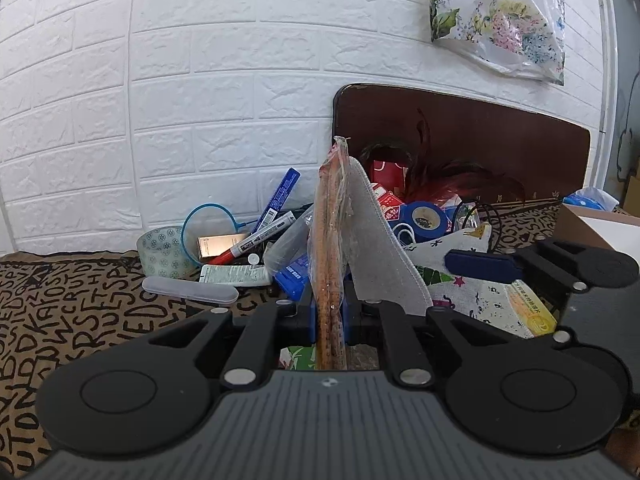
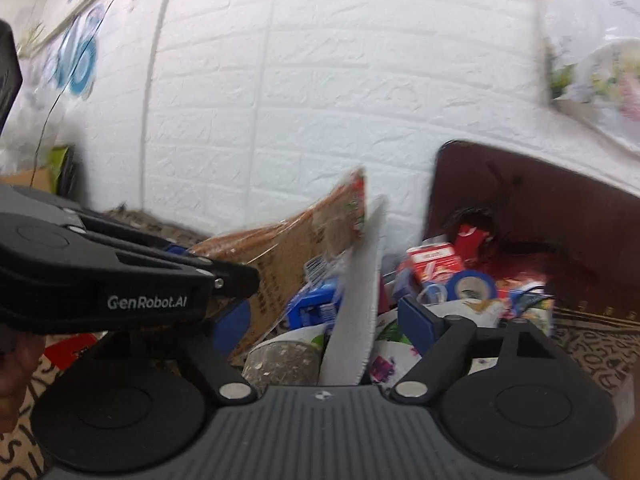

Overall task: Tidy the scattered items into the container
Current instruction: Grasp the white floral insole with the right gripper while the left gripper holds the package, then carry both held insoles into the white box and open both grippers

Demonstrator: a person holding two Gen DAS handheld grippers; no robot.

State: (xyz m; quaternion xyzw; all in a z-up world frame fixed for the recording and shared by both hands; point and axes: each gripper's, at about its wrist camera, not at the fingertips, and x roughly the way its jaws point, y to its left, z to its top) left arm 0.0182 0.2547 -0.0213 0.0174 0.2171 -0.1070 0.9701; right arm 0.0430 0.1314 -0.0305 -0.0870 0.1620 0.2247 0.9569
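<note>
Left claw (image 1: 329,312): pressed together on the lower edge of a flat clear-wrapped packet (image 1: 330,240) of brown sticks, which stands upright between the pads.
Right claw (image 2: 320,320): spread, with a grey cloth strip (image 2: 356,300) standing between the fingers; the pads do not press on it.
Where the things are: packet and strip are raised side by side, touching, just in front of the dark brown container (image 1: 480,128) against the white brick wall.
Packet, handling: likely light and fairly stiff, with a slick, crinkly wrapper; sticks inside may snap if squeezed hard.
Best hold on the packet: low on the flat faces, as now, so it does not swing.
Strip, handling: soft, limp, light; probably drapes and slides off unless pinched.
Loose pile: marker (image 1: 256,240), blue tape roll (image 1: 422,218) and printed cloth (image 1: 472,280) crowd the patterned tablecloth (image 1: 60,308).
</note>
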